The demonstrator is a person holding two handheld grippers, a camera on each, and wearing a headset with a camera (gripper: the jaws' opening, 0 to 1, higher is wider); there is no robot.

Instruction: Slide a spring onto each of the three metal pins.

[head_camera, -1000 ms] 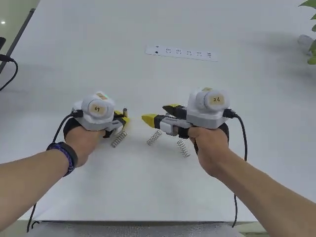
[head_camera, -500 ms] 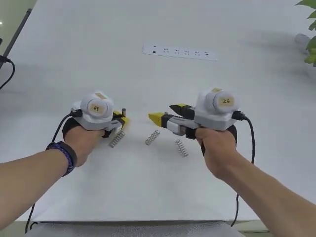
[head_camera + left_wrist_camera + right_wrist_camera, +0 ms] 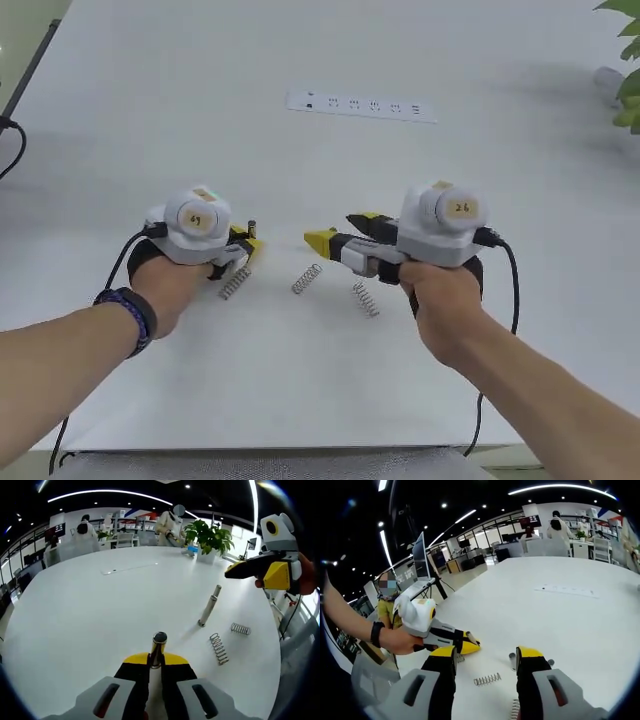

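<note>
On the right tongs (image 3: 340, 230), a round white cap (image 3: 458, 208) bears handwritten "26"; the left tongs (image 3: 247, 243) carry a like cap (image 3: 197, 218), seemingly "61".

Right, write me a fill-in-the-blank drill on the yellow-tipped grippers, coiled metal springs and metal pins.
The left yellow-tipped gripper is shut on a short metal ____.
The right yellow-tipped gripper has its jaws ____.
In the head view, ____ coiled metal springs lie on the white table.
Missing words: pin, open, three.
</note>
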